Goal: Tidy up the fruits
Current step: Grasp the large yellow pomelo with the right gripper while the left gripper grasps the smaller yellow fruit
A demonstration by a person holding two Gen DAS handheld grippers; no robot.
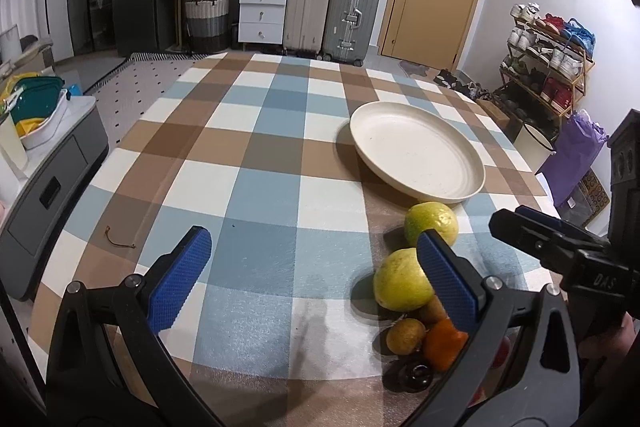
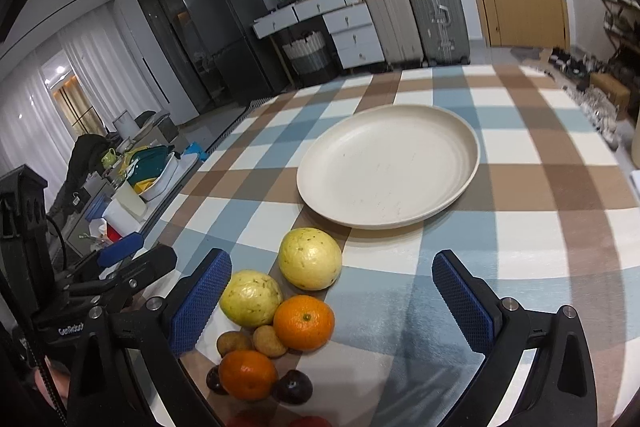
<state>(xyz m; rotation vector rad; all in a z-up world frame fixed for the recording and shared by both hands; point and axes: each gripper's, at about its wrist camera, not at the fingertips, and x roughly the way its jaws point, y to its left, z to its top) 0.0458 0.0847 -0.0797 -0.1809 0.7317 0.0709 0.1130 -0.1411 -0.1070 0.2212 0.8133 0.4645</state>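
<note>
Yellow-green skins mark the two biggest fruits: one guava [image 2: 310, 259] lies nearest the cream plate [image 2: 460, 131], just short of its near rim, and the second guava [image 2: 251, 298] sits beside the first, farther from the plate. My right camera gives me the whole pile on the desk [image 2: 540, 227]. A large orange [image 2: 304, 323] lies just beyond the guavas, away from the plate, touching or nearly touching the second one. Two small brown fruits [image 2: 269, 341] nestle beside it, then a second orange [image 2: 247, 374] and two dark plums [image 2: 292, 386] farthest from the plate. The plate itself holds nothing.

My left camera shows less of the pile. Both guavas [image 1: 431, 223] are visible, but one blue pad [image 1: 450, 283] hides part of the nearer one, and only one orange [image 1: 442, 345], one brown fruit [image 1: 405, 336] and one plum [image 1: 416, 373] show past it.

My right claw [image 2: 336, 303] stands wide apart over the pile, gripping nothing. My left claw [image 1: 316, 279] is also apart and holds nothing, hovering over the checked cloth on the side of the pile away from the right claw. Each camera catches the other claw at its edge. Only the left view shows a small brown twig [image 1: 119, 239] on the cloth, well apart from the plate.
</note>
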